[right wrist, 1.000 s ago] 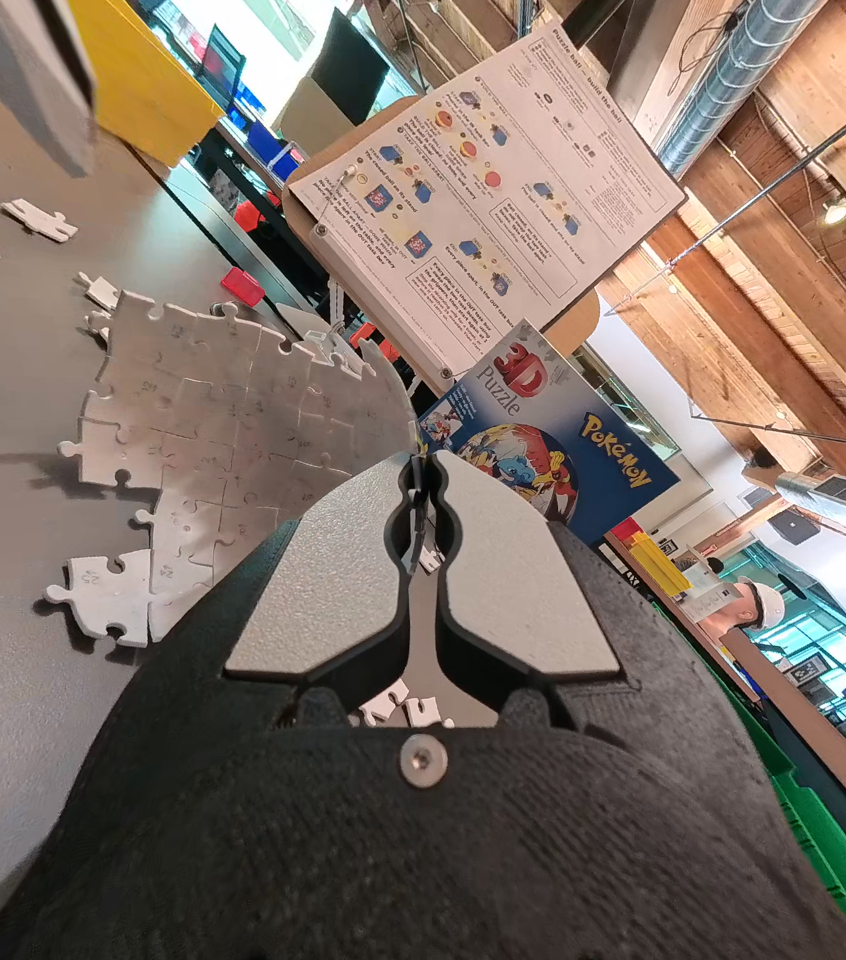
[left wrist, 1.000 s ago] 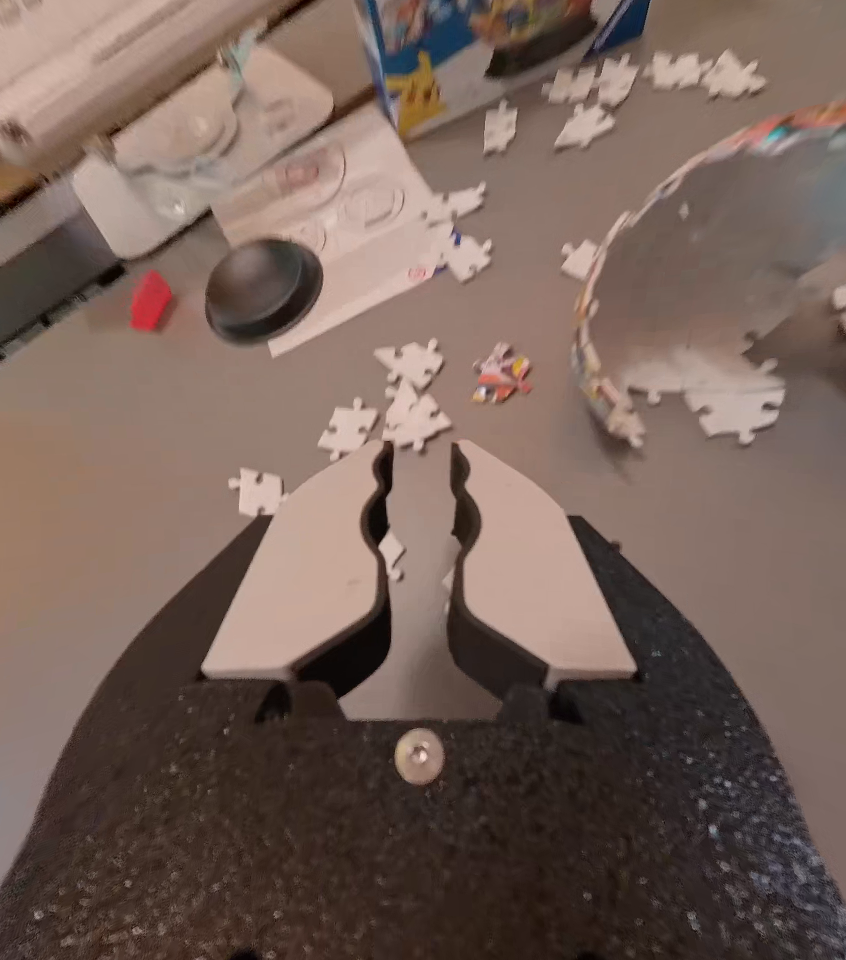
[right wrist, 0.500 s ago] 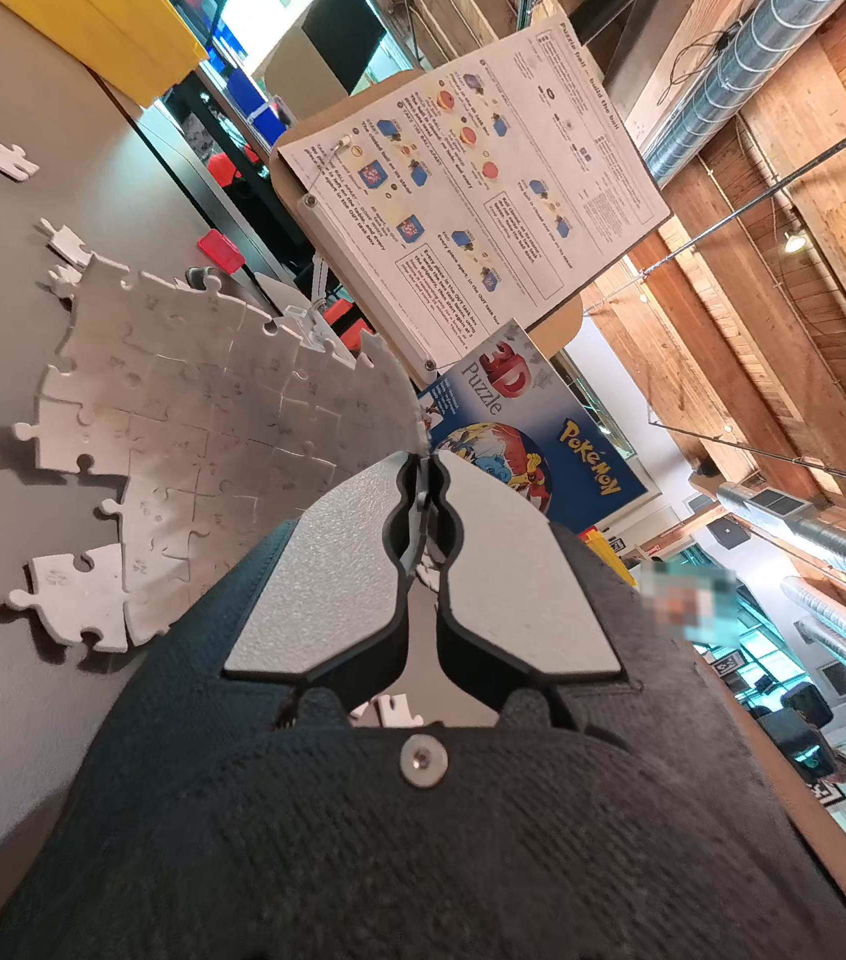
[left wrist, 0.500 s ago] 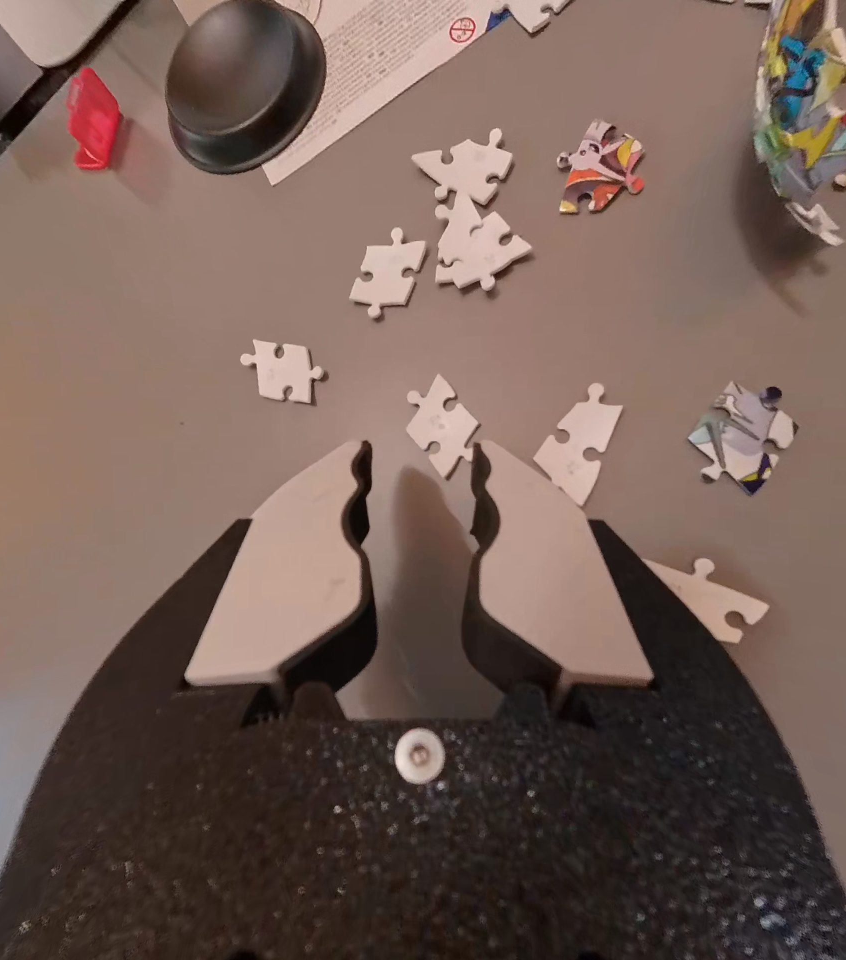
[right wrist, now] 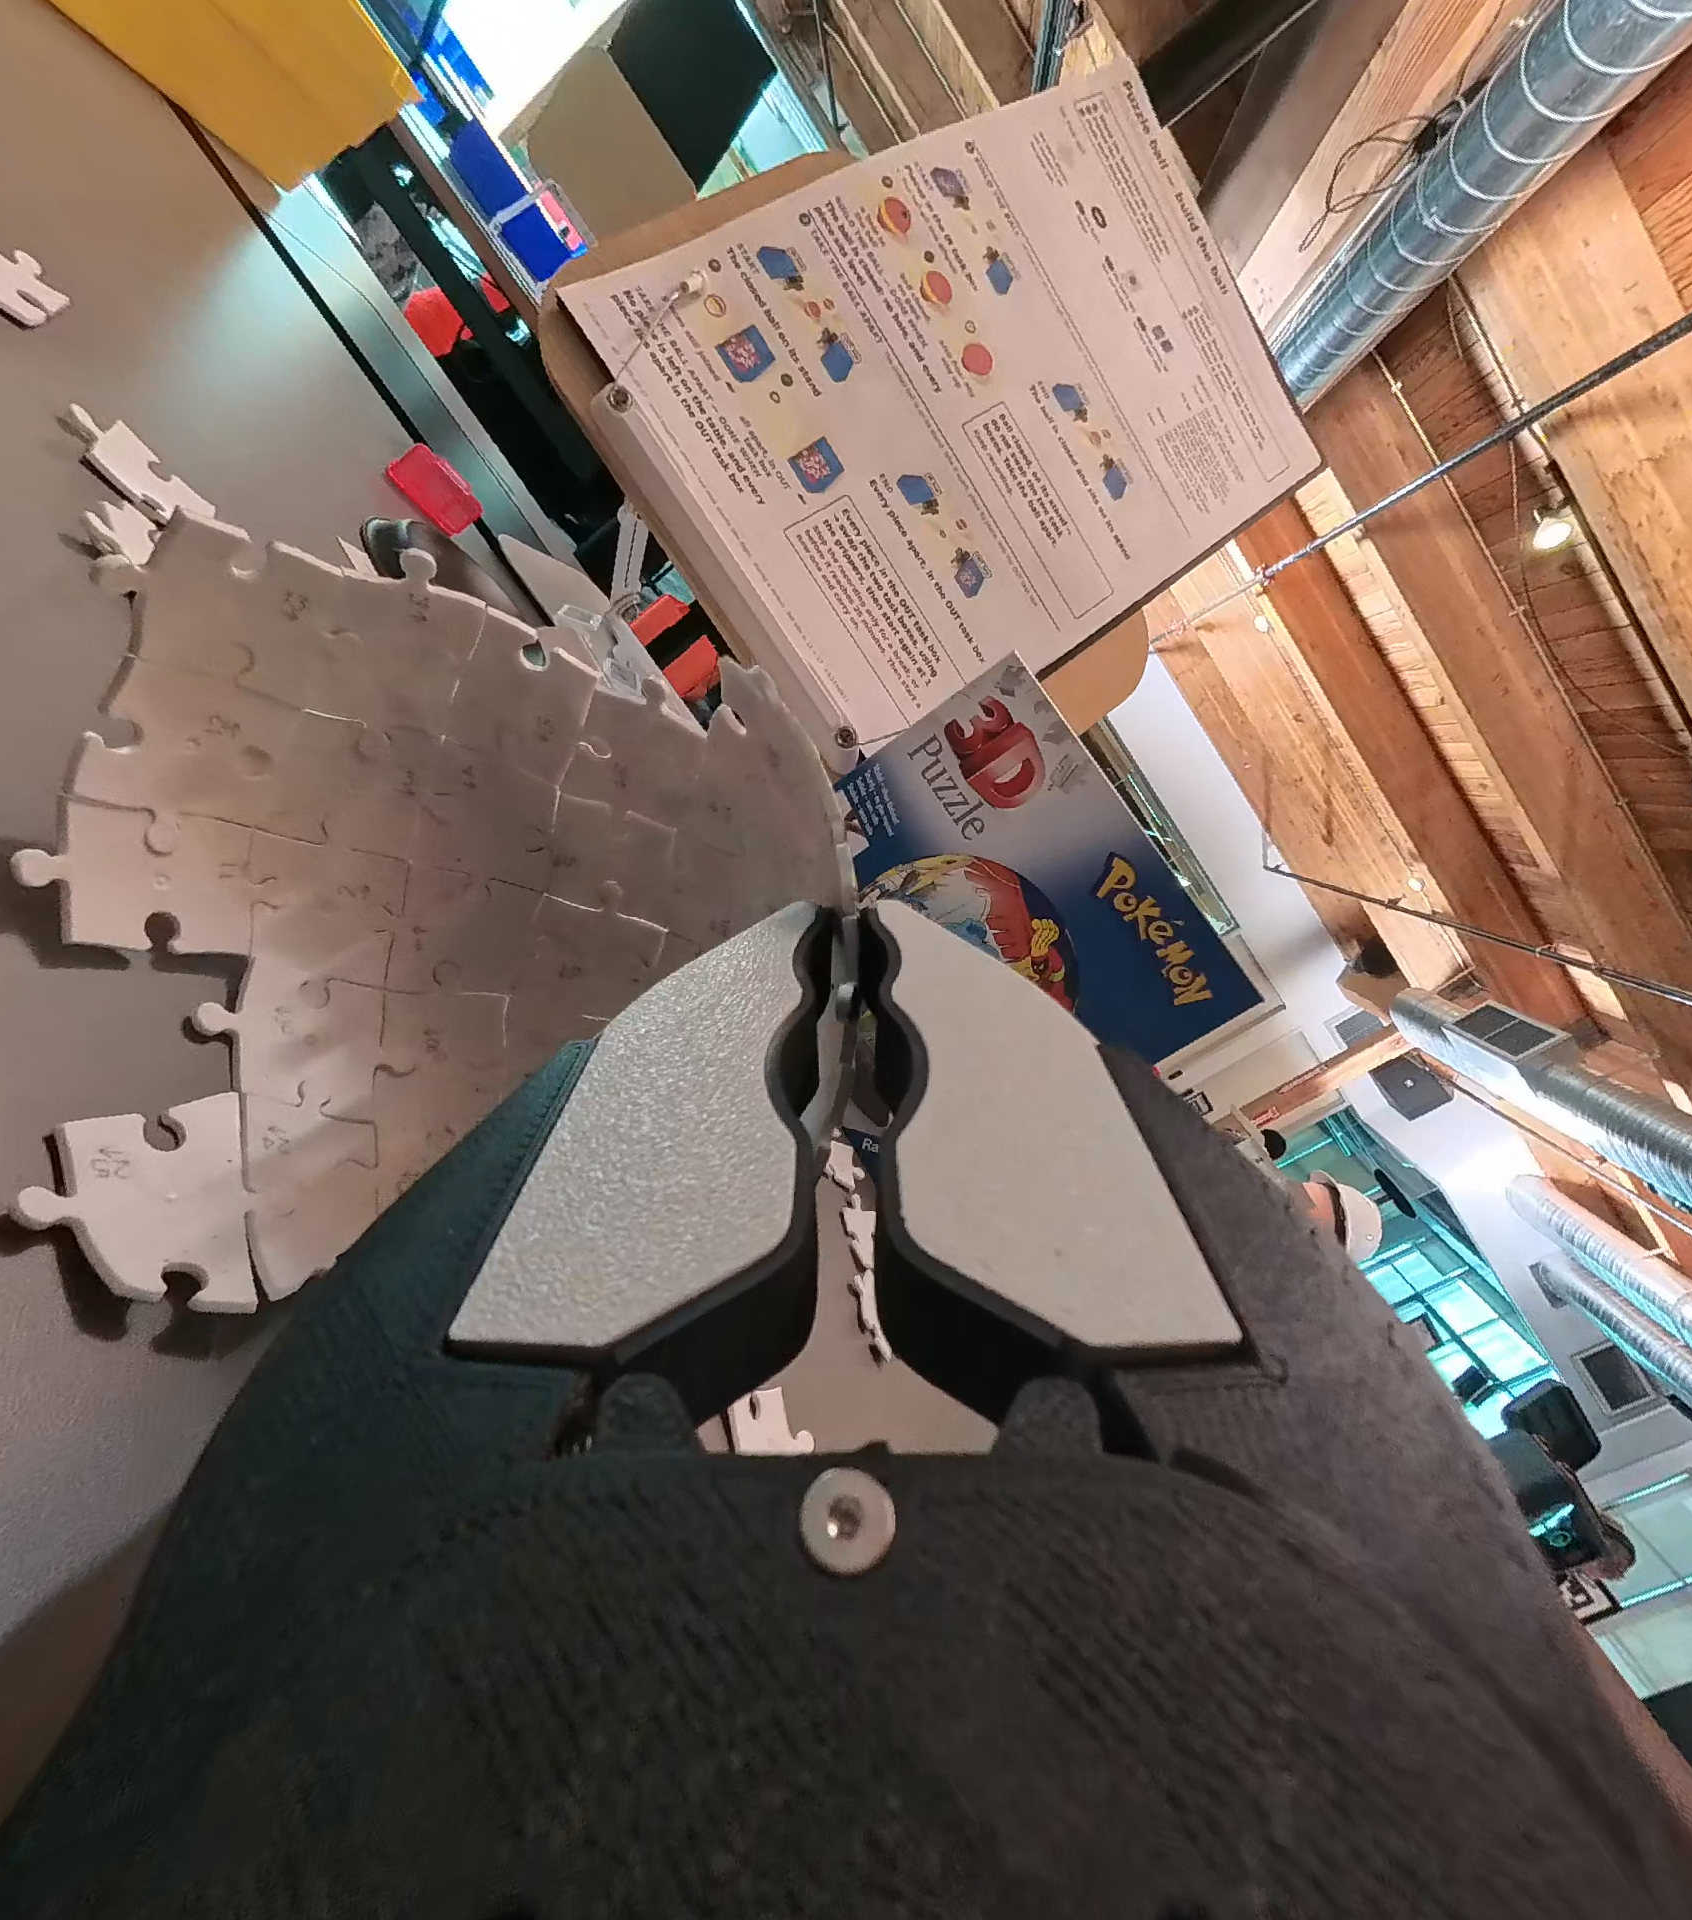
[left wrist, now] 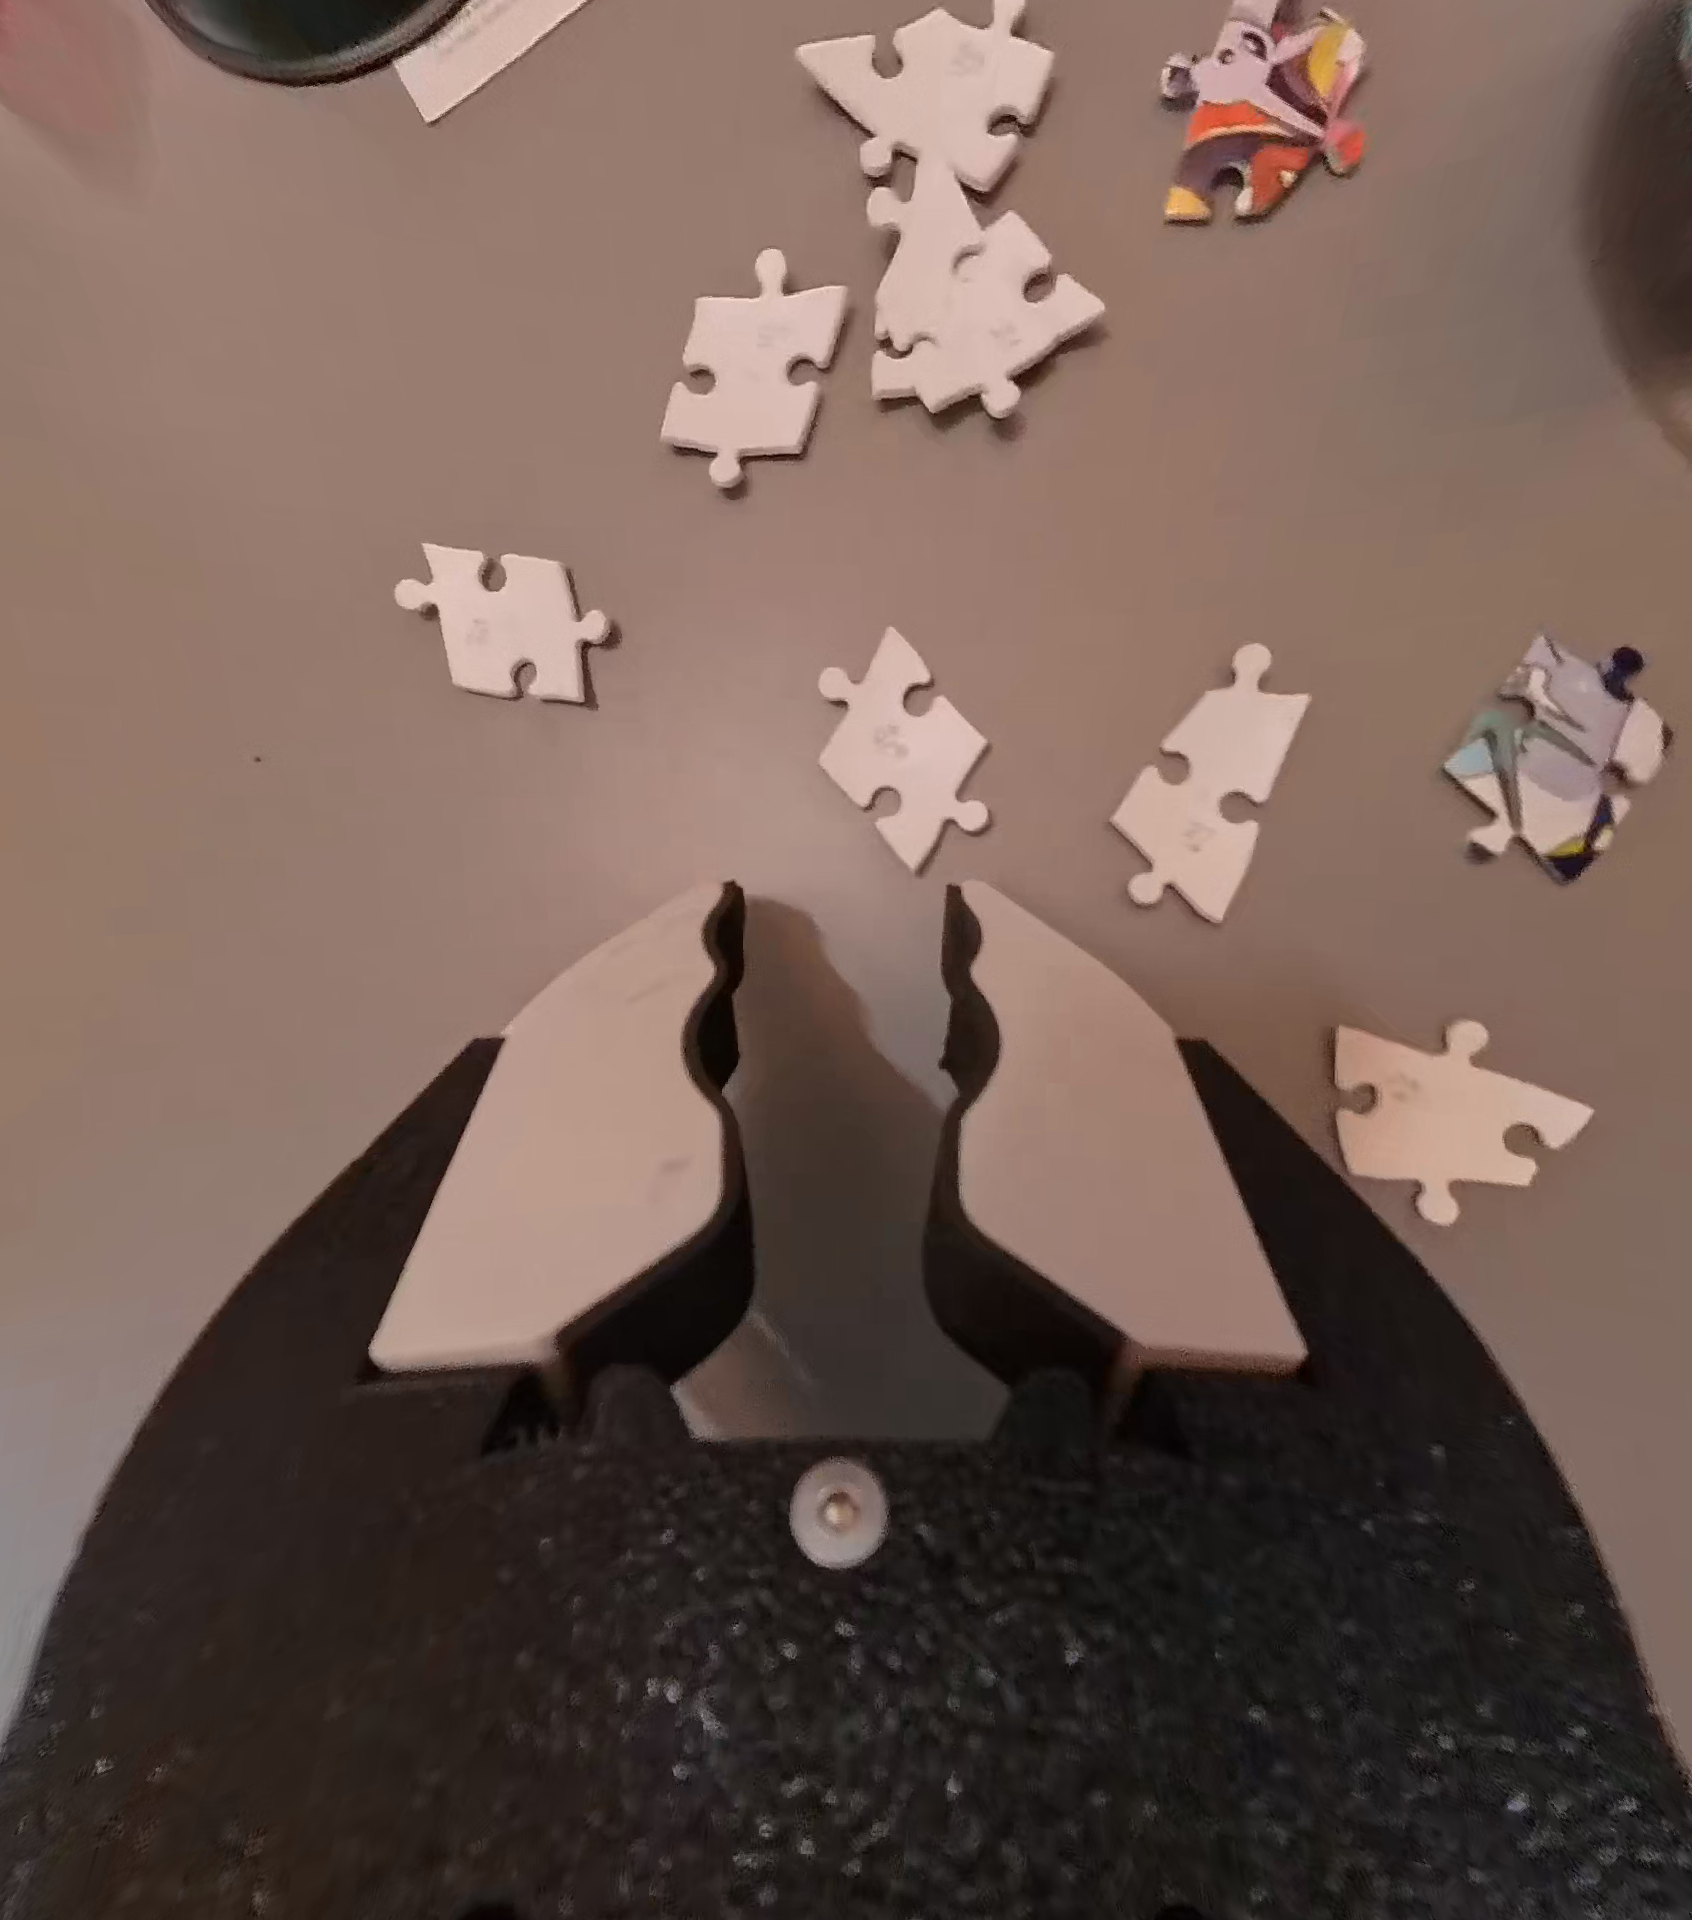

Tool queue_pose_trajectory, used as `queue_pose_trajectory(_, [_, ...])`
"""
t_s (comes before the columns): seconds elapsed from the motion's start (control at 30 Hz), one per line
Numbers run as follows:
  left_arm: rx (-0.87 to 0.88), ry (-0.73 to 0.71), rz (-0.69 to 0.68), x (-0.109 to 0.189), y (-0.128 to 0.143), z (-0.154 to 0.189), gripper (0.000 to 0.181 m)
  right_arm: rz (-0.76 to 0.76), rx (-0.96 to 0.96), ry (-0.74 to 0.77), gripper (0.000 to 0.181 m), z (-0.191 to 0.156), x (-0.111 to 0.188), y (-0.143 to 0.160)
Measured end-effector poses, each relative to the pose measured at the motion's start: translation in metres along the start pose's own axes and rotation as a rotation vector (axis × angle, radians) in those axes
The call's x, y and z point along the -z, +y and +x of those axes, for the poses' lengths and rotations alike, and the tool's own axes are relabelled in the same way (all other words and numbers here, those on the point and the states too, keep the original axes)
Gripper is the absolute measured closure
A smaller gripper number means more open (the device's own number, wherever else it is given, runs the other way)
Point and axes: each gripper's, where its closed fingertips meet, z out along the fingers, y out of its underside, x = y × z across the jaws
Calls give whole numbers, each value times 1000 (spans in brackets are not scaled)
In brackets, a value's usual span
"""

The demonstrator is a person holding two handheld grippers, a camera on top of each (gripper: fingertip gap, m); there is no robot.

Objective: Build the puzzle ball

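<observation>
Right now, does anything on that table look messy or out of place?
Loose puzzle pieces lie scattered on the grey table, most blank side up, two picture side up. Two blank ones overlap. Nothing looks damaged.

My left gripper (left wrist: 842, 904) has swung down from a slanted look across the table (left wrist: 198, 520) to face it squarely from closer in, jaws spread wider than a second ago. The loose pieces loom larger; one white piece (left wrist: 902, 764) now lies just ahead of the tips. My right gripper (right wrist: 847, 920) has tilted a little, so the shell (right wrist: 426, 831) sits lower in view.
</observation>
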Motion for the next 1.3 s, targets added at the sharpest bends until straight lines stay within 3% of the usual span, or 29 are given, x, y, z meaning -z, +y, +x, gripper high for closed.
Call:
queue_pose_trajectory(0.27, [61, -59, 47, -7, -16, -26, 147, 0, -13, 2, 176, 0, 0, 1])
queue_pose_trajectory(0.63, [-10, 28, 40, -13, -17, -5, 160, -6, -18, 4, 176, 0, -1, 3])
queue_pose_trajectory(0.8, [14, 34, 35, -11, -16, -6, 157, -8, -16, 4, 176, 0, -1, 4])
queue_pose_trajectory(1.0, [-83, -14, 168, -4, -63, -19, 153, -9, -19, 4, 176, -1, -2, 4])
queue_pose_trajectory(1.1, [-179, -13, 101, -23, -73, -31, 148, -7, -20, 3, 176, 0, -1, 4])
queue_pose_trajectory(1.3, [-17, 204, -46, -52, -73, -22, 150, -5, -6, 6, 176, -1, -1, 2])
